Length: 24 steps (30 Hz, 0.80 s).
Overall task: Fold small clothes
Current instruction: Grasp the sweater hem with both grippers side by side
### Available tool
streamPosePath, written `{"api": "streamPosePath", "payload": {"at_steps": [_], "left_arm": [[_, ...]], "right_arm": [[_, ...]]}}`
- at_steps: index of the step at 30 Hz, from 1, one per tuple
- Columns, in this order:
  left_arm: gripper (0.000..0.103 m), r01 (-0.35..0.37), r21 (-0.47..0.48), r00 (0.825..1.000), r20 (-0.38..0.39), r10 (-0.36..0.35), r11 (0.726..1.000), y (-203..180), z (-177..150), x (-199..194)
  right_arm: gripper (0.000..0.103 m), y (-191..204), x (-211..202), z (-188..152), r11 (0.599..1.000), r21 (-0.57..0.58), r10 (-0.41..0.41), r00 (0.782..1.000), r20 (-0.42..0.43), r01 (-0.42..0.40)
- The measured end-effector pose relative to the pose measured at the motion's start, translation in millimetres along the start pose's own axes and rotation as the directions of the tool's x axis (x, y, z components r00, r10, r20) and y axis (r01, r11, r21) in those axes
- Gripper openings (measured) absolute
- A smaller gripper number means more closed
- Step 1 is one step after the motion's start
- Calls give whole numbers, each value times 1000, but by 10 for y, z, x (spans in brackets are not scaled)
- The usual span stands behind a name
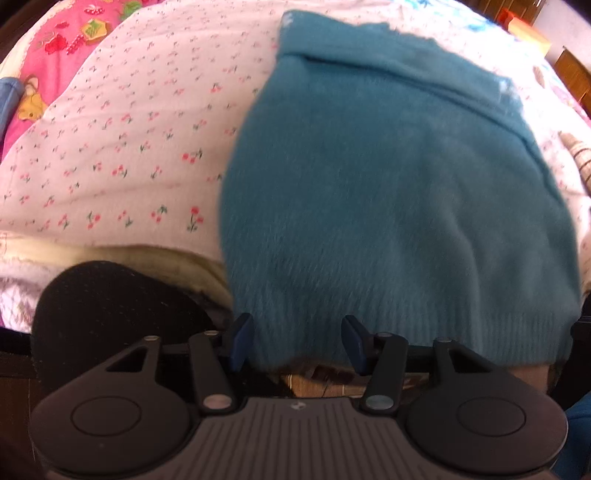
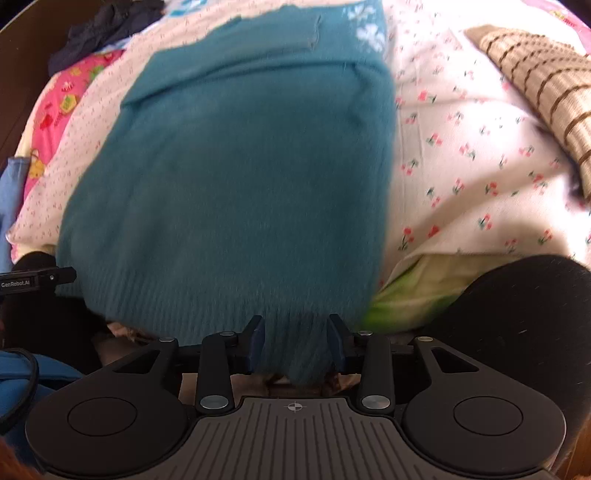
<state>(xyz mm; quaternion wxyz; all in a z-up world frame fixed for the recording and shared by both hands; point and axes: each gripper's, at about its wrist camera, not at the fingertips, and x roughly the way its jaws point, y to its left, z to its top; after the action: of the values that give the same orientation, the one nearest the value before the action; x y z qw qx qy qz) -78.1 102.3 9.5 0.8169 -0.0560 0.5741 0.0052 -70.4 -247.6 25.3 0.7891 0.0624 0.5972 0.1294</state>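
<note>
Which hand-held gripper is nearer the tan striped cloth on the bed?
Right. The right hand-held gripper sits at the teal sweater's hem corner on the tan striped cloth's side; the left hand-held gripper is at the opposite corner.

One teal sweater (image 1: 399, 206); one cherry-print sheet (image 1: 122, 147); one pink cartoon-print cloth (image 1: 62, 40); one tan striped garment (image 2: 543, 92); one dark garment (image 2: 107, 26); two grippers, left gripper (image 1: 297, 343), right gripper (image 2: 297, 341).

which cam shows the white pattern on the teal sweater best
The right wrist view: the white knitted pattern on the teal sweater shows fairly clearly near its far edge. The left wrist view catches only small pale flecks at the sweater's edges.
</note>
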Motion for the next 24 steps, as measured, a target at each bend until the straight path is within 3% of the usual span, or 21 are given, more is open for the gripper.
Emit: {"api": "streamPosePath", "payload": {"at_steps": [5,6,7,8,9,12,16,20,24], "left_arm": [[55,30,-65,1000,1,-30,997,70,6,39],[53,41,-80,999,4,-41,996,92,14,42],[50,52,-91,999,7,-52,994,111,19,40],[43,63,-102,998,7,-63,993,131,27,42],[32,72,-115,997,3,-72,991,146,34,43],[17,96,-145,995,-3,-98,985,187,41,72],[14,120,-150,992,66,-111,981,171,69,-4],[14,63,-133,994,94,-51,989,146,115,-16],[14,59,-127,994,100,-47,990,153,124,-9]], "right_arm": [[36,-70,77,20,998,37,52,999,-6,-52],[35,-90,84,23,996,46,71,997,-4,-71],[26,-103,78,25,995,52,90,996,3,-90],[16,-113,68,25,993,55,102,995,9,-103],[13,-129,54,19,991,61,117,993,17,-118],[7,-191,0,25,981,80,170,984,58,-175],[2,-225,-33,66,968,106,217,969,118,-229],[2,-174,-43,128,973,93,199,972,123,-211],[2,-117,-97,176,975,71,197,970,144,-209]]}}
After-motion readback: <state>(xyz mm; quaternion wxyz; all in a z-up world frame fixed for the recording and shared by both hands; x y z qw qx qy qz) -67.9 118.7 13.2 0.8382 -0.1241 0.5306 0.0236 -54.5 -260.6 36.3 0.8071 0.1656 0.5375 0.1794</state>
